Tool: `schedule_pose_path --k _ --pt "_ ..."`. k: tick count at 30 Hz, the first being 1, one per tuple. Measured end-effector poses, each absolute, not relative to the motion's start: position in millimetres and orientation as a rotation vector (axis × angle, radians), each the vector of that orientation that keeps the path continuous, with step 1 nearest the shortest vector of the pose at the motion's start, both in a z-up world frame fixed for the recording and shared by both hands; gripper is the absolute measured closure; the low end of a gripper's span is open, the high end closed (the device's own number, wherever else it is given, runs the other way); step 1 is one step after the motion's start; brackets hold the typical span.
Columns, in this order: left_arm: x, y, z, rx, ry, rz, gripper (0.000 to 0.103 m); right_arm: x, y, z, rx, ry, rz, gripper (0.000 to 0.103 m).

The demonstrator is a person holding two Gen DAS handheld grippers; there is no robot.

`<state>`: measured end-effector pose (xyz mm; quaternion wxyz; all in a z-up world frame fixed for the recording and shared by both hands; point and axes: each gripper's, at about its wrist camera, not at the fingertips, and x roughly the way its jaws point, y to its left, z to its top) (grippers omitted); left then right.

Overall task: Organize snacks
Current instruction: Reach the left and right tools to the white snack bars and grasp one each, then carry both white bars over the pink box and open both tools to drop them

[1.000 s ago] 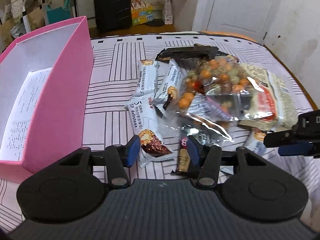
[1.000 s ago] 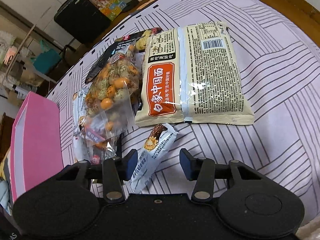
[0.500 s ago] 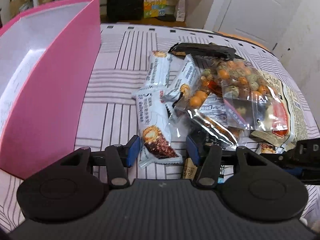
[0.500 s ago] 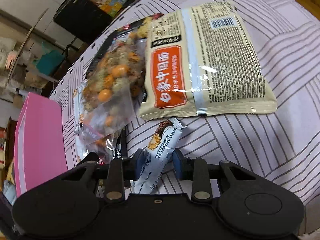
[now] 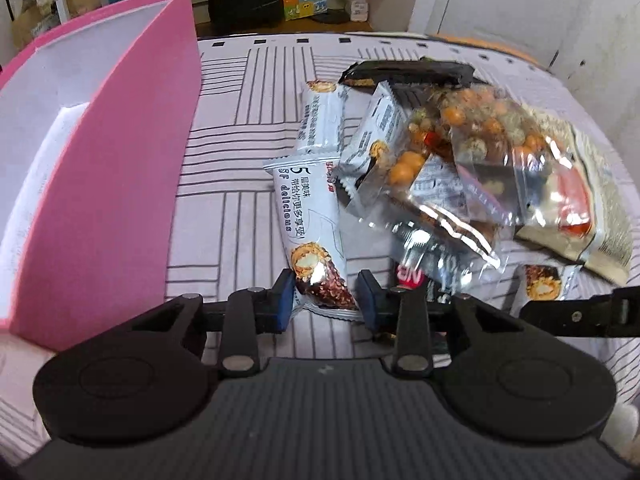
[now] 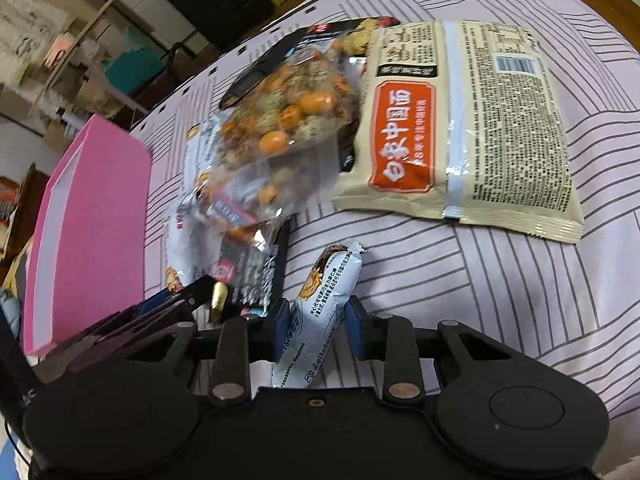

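With our left gripper (image 5: 323,300) and right gripper (image 6: 314,330) each pinching a slippery chocolate bar (image 5: 314,236) by its end, either could slip out when lifted toward the pink box (image 5: 100,168).

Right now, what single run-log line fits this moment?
left tool: closing around chocolate wafer bar | right tool: gripping second wafer bar | pink box: no snacks visible | pile: peanut bag, noodle pack

My right claw (image 6: 314,330) now pinches the white snack bar (image 6: 320,320); my left claw (image 5: 324,300) narrows around another bar (image 5: 310,236).
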<state>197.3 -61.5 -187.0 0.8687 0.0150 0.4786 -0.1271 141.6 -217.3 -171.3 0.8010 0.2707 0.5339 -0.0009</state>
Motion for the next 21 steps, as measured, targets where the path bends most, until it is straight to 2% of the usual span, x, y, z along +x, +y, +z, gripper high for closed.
schedule_pose_path --k 6,21 --pt "187.2 -57.2 -179.5 0.055 1.02 -0.251 0.072 130.9 -216.4 -164.5 0.619 1.12 0.095 0.068" --pt "131.6 -31.9 -135.4 0.018 0.947 -0.208 0.074 101.1 -195.5 -130.9 0.383 1.057 0.233 0.068"
